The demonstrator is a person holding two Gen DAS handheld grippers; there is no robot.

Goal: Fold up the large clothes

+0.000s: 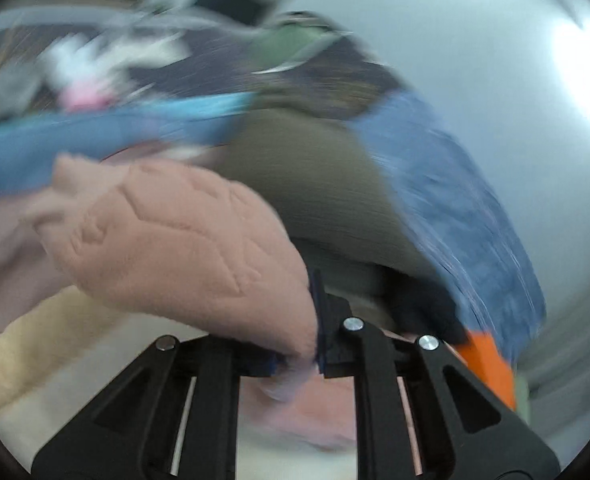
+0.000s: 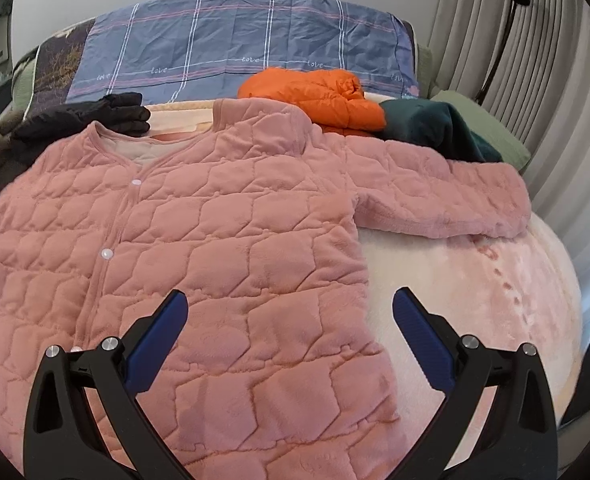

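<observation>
A pink quilted jacket [image 2: 199, 248] lies flat, front up and snapped shut, on a pale pink blanket [image 2: 475, 280]. Its right sleeve [image 2: 447, 204] stretches out to the right. My right gripper [image 2: 289, 312] is open and empty, hovering over the jacket's lower right part. In the blurred left wrist view, my left gripper [image 1: 317, 344] is shut on a lifted fold of the pink jacket [image 1: 183, 236], which bulges up to the left of the fingers.
An orange puffer jacket [image 2: 319, 96], a dark green garment [image 2: 435, 132] and a black jacket [image 2: 91, 118] lie beyond the pink one. A blue plaid cover [image 2: 235, 44] lies behind them. Curtains [image 2: 535, 80] hang at right. The left wrist view shows blurred piled clothes [image 1: 295, 184].
</observation>
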